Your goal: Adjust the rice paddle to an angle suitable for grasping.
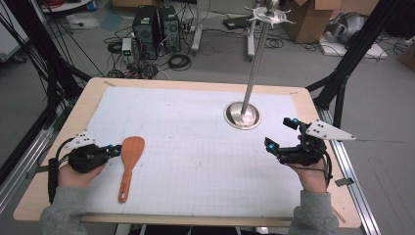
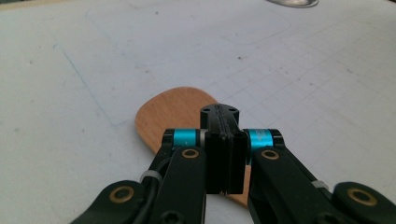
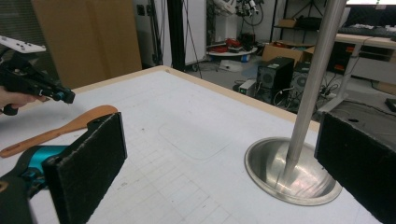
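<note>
A wooden spatula (image 1: 132,150) lies flat on the white mat, blade toward the far side and handle toward the person. My left gripper (image 1: 116,149) sits just left of the blade with its jaws shut, pad against pad, and nothing between them. In the left gripper view the shut pads (image 2: 219,116) stand just above the near part of the blade (image 2: 173,109). The right gripper view shows the left gripper (image 3: 64,96) hovering over the spatula (image 3: 60,129). My right gripper (image 1: 281,132) is open at the right of the table, and its wide-apart pads (image 3: 88,158) hold nothing.
A metal stand, a tall pole (image 1: 257,63) on a round dish-like base (image 1: 242,117), rises right of centre on the mat, close ahead of my right gripper (image 3: 219,158). The wooden table rim (image 1: 195,84) borders the mat. Computers and cables lie on the floor beyond.
</note>
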A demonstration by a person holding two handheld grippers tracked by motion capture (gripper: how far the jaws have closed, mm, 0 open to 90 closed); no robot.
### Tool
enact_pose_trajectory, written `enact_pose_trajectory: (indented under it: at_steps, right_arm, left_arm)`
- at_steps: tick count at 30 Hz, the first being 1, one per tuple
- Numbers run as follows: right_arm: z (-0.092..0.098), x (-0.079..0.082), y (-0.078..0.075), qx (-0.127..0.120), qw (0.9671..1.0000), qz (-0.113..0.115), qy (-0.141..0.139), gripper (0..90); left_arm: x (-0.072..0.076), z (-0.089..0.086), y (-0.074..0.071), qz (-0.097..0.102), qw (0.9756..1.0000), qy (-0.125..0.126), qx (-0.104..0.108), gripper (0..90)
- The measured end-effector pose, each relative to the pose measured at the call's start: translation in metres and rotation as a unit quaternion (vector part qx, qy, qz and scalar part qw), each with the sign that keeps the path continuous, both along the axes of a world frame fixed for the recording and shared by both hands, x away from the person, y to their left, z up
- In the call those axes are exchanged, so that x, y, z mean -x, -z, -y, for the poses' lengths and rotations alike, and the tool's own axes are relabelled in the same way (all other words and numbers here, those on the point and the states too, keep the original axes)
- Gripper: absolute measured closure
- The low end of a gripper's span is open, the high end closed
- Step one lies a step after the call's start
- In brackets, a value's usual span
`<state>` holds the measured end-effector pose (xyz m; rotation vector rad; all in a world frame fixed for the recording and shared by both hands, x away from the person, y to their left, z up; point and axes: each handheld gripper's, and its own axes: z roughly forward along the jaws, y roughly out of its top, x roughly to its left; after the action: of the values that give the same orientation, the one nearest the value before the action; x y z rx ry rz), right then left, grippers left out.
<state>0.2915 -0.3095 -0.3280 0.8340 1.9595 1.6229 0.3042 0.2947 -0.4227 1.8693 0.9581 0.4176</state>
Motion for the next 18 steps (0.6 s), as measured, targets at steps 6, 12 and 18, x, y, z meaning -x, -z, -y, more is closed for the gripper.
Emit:
enact_pose_trajectory:
  at_steps: [6,12,18]
  right_arm:
    - [-0.001,-0.001,0.002,0.001,1.0,-0.004,0.0,0.9]
    - [-0.001,0.0,0.002,0.0,1.0,-0.003,-0.001,0.9]
    - [0.0,0.0,0.002,-0.002,1.0,-0.005,0.0,0.9]
  left_arm:
    - [-0.003,-0.003,0.01,-0.02,0.9998,-0.004,-0.004,88.8]
    - [-0.003,-0.003,0.014,-0.034,0.9993,0.007,-0.009,88.8]
    - [0.001,0.0,0.019,-0.051,0.9984,0.016,-0.02,88.8]
